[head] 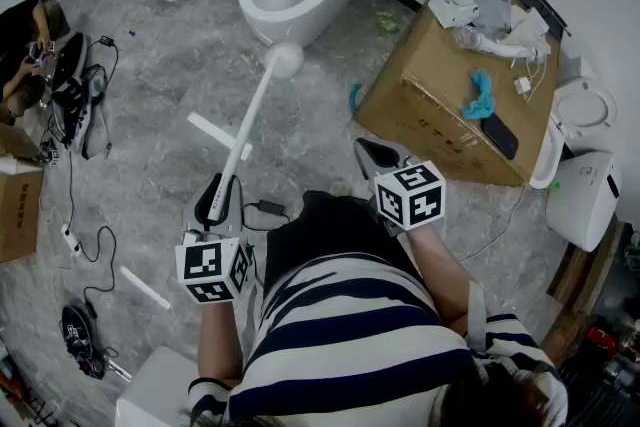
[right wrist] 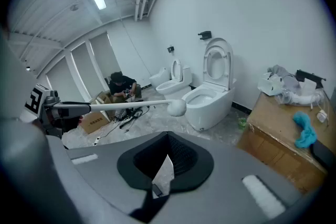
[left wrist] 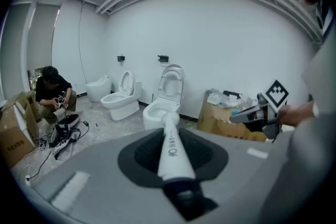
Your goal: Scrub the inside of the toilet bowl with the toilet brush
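The left gripper is nearest the person and well short of the toilet. Its fingers are closed on the tail end of the brush handle, and its own view shows the white shaft clamped between them, running straight out toward the bowl. The right gripper sits level with it, on the box side of the toilet. It carries nothing and its fingers are drawn together (only a thin pale sliver shows between them). Farther out, the brush head hangs in the air just in front of the toilet, not yet over the bowl, so scrubbing has not begun. The lid stands upright behind the bowl.

The main risk, as I judge it, comes from the grip being at the far end of a long handle. Any push against the porcelain could twist the shaft between the fingers or lever it loose. A low approach would knock the head against the outside of the rim, and an overshoot could hit the raised lid
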`<state>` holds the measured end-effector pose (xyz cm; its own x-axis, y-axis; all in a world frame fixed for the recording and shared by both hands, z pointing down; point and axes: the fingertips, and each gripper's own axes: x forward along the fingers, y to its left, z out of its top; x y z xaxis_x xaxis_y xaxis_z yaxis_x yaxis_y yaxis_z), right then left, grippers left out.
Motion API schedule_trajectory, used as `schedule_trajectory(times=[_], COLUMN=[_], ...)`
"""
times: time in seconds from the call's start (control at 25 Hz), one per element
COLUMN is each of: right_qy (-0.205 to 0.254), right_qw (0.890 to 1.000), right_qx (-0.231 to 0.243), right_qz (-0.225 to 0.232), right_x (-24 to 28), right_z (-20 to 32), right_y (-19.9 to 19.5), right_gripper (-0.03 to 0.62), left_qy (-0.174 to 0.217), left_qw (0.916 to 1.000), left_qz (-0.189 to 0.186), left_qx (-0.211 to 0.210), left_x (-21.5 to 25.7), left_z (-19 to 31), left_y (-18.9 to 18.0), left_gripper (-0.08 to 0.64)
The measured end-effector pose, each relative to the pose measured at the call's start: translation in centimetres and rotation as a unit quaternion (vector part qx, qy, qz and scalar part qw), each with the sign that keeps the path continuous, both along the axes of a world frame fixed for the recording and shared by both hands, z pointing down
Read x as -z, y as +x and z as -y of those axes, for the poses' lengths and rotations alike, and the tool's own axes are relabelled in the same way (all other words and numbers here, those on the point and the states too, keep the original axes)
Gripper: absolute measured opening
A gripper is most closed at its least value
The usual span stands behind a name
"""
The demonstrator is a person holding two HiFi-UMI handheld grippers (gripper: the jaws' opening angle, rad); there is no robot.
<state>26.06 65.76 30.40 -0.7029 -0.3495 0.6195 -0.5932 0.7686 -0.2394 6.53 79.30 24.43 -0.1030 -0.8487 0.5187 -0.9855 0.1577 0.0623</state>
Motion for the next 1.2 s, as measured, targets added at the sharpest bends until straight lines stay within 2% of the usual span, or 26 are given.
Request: schedule_trajectory(times=[0.2, 0.76, 1.04, 1.2], right_qy=[-0.005, -0.006, -0.014, -0.015], right_qw=[1.0, 0.996, 0.996, 0.998], right_qx=[0.004, 0.086, 0.089, 0.064], right_qz=[0.009, 0.005, 0.003, 0.0], right_x=[-0.3, -0.7, -1.4, -1.7], right_z=[1.6, 11.5, 14.3, 16.4], right_y=[0.8, 0.9, 0.9, 1.6], right_gripper=[-0.004, -0.003, -0.003, -0.003], left_qy=[-0.011, -0.017, -0.032, -0.031], left_qw=[0.9999, 0.9991, 0.9979, 0.9978], left_qz=[-0.004, 0.007, 0.012, 0.015], left_qx=[0.002, 0.039, 0.055, 0.057], left_x=[-0.7, -0.2, -0.4, -0.3], left_z=[1.4, 11.4, 13.1, 14.4], left_y=[1.4, 4.6, 4.2, 3.2], left_gripper=[0.0, 0.0, 0.0, 0.0])
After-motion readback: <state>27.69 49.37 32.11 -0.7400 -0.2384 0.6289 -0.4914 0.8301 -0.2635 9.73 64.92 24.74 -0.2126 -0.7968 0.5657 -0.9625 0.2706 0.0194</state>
